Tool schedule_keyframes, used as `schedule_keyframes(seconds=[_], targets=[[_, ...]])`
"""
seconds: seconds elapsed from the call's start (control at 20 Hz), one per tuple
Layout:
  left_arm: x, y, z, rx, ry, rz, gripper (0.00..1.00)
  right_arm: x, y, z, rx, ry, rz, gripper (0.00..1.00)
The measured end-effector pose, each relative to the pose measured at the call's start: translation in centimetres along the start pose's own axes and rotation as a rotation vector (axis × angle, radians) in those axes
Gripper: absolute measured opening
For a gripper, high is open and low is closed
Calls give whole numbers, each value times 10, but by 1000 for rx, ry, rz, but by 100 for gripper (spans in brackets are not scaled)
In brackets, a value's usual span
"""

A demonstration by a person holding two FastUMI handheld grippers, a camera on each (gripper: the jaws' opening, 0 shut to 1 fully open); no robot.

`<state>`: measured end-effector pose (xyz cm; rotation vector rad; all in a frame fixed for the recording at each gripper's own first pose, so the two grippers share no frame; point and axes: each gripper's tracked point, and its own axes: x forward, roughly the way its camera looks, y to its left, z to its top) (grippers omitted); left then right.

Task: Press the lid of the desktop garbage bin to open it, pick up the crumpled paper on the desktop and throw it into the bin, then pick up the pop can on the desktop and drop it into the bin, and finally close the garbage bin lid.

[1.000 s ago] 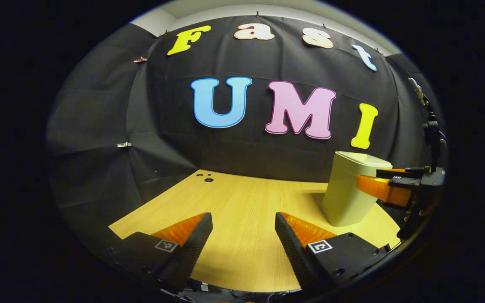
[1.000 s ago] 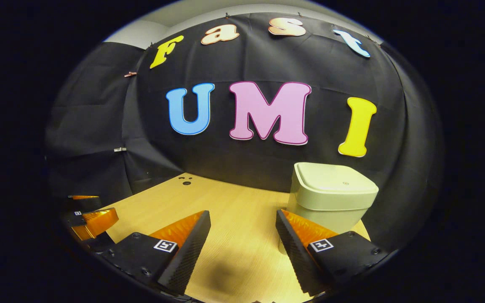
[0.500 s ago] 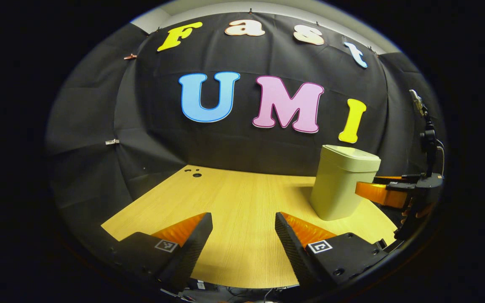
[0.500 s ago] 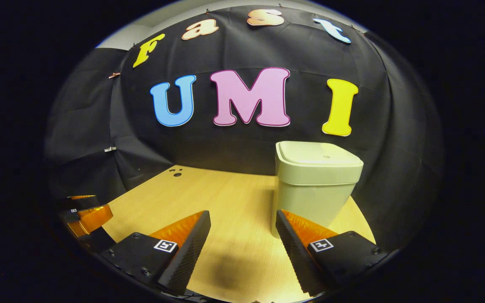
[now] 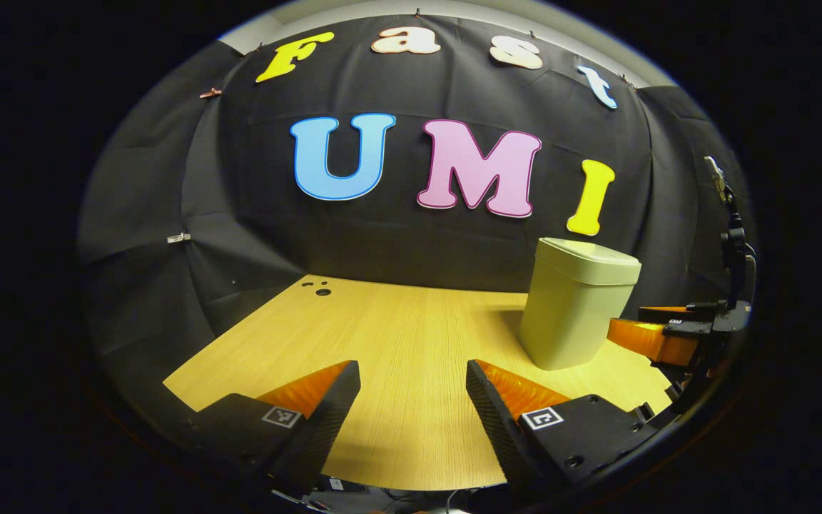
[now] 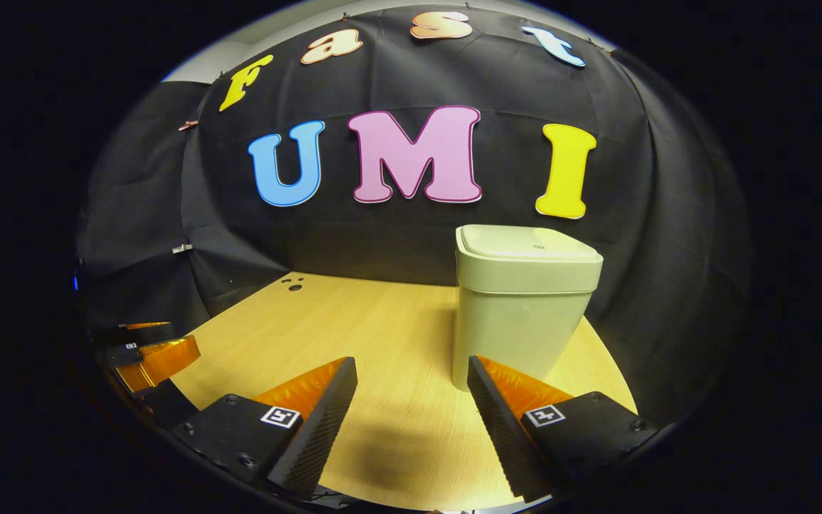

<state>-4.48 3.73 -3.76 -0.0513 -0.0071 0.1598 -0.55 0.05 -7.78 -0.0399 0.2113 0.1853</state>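
A pale green garbage bin (image 5: 576,303) stands on the wooden desktop (image 5: 397,343) with its lid (image 6: 525,243) down. In the right gripper view the bin (image 6: 521,314) rises just beyond my right gripper (image 6: 411,417), which is open with nothing between its fingers. My left gripper (image 5: 411,417) is open too, over the near edge of the desk, well left of the bin. The right gripper (image 5: 657,335) shows at the far right of the left gripper view, beside the bin. The left gripper (image 6: 150,357) shows at the lower left of the right gripper view.
A dark grommet hole (image 5: 322,291) with small holes beside it sits near the desk's back left corner. Black cloth hangs close behind the desk. A dark stand with a clamp (image 5: 732,243) rises at the right edge.
Both grippers have drawn back and lowered. The bin now looks farther off and higher in both views. The lid stays down and both grippers stay open.
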Motion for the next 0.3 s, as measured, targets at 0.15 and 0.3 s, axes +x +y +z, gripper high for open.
schedule_keyframes(seconds=[0.15, 0.3], targets=[[3, 2, 0, -6, 2, 4, 96, -1, -2, -4, 7, 13, -3, 98], [5, 4, -3, 2, 4, 14, 96, -1, -3, -8, 1, 21, -7, 98]])
